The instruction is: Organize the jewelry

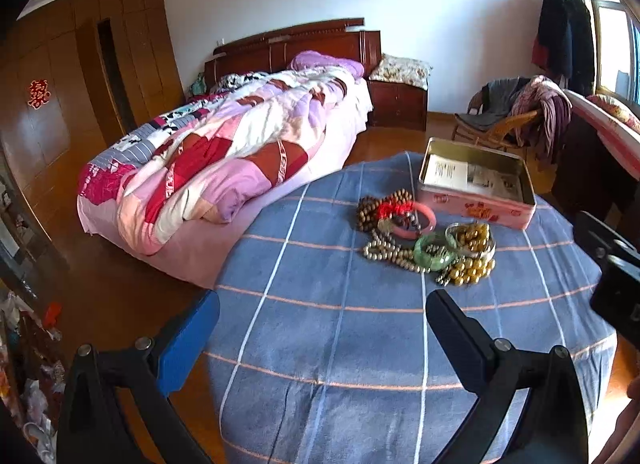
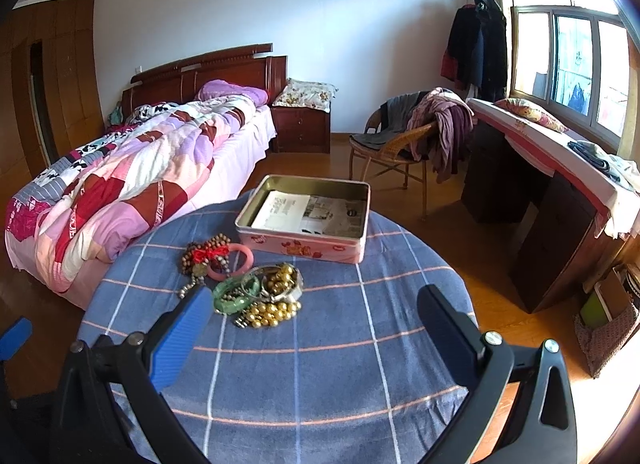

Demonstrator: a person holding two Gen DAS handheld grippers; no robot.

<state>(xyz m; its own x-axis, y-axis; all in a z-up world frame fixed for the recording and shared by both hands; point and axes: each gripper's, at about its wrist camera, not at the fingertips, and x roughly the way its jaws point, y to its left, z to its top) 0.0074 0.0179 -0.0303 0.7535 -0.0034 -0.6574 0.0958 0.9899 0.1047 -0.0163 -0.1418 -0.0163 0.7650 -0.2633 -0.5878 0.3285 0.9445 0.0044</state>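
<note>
A: While both claws hang spread wide and hold nothing, note the risks. Right claw [image 2: 316, 328]: its blue pad [image 2: 180, 332] sits just beside the jewelry heap [image 2: 248, 284], right wrist view. Left claw [image 1: 324, 332]: also empty, well short of the heap [image 1: 424, 240].

B: Heap contents?

A: Brown bead strand with red tassel [image 2: 202, 254], pink bangle [image 2: 240, 260], green bangle [image 2: 236, 290], gold bead strand [image 2: 270, 312], a silvery band among them. All overlapping, on the blue checked cloth [image 2: 320, 364] over the round bench. Open pink tin [image 2: 308, 220] stands just behind, touching nothing; only paper lies inside it.

B: Failure modes?

A: Judgement only. (1) Strands are tangled through the bangles, so lifting one piece may drag neighbours along and shed them mid-air. (2) Smooth bangles may slip from flat pads. (3) A low approach may pinch the cloth and shift everything on it. (4) A bump could slide the light tin back.

B: Edges, clearance?

A: Tin is near the far rim of the bench; floor [image 2: 460, 264] lies beyond. Heap sits left of centre, toward the bed [image 2: 120, 184]; beads rolling that way would fall off. Near half of the cloth is bare, so there's room to work. The claws are close together: the right one shows at the left view's edge [image 1: 616, 264].
</note>
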